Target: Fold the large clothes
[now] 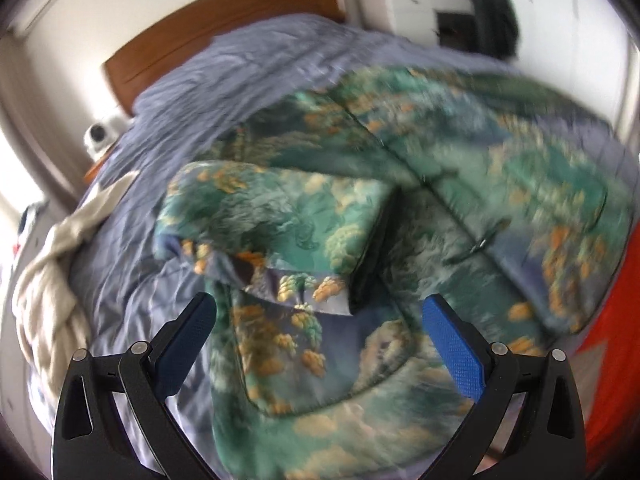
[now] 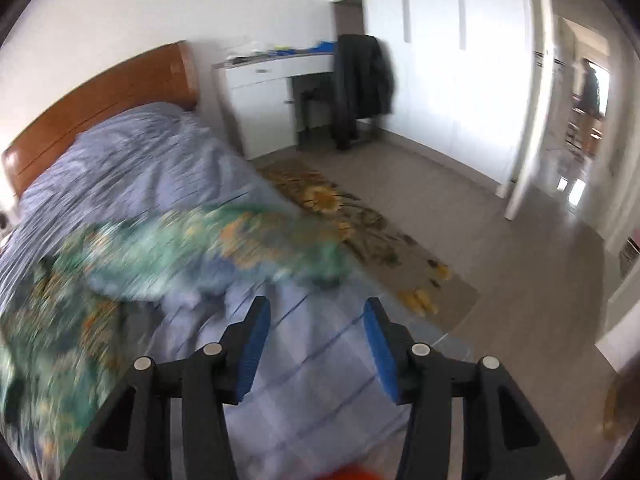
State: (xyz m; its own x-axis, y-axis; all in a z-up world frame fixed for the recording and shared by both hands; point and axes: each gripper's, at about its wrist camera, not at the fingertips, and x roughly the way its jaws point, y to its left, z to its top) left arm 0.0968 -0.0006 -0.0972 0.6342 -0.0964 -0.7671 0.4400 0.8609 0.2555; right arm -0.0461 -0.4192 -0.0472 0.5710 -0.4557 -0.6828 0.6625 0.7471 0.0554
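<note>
Spread across a bed (image 1: 168, 92) with a lavender cover: a large garment (image 1: 400, 208) in a green, blue and orange print, one sleeve-like part folded inward over its near-left portion. Blurred in both views, more so in the right wrist view, where the same garment (image 2: 120, 264) lies to the left on the cover and reaches toward the bed's right edge. Left gripper (image 1: 320, 316) directly over the garment's near edge, jaws wide apart, nothing between the blue pads; touching the cloth or just above it, cannot tell. Right gripper (image 2: 316, 320) over bare cover beside the garment, jaws likewise parted and holding nothing. Bunched along the bed's left side: a cream knitted blanket (image 1: 52, 280). Behind the bed: a wooden headboard (image 2: 100, 92). Farther off: a white desk (image 2: 264, 92), a dark jacket (image 2: 360, 84) hung on a chair, and a floral rug (image 2: 360, 224) on the floor beside the bed.
</note>
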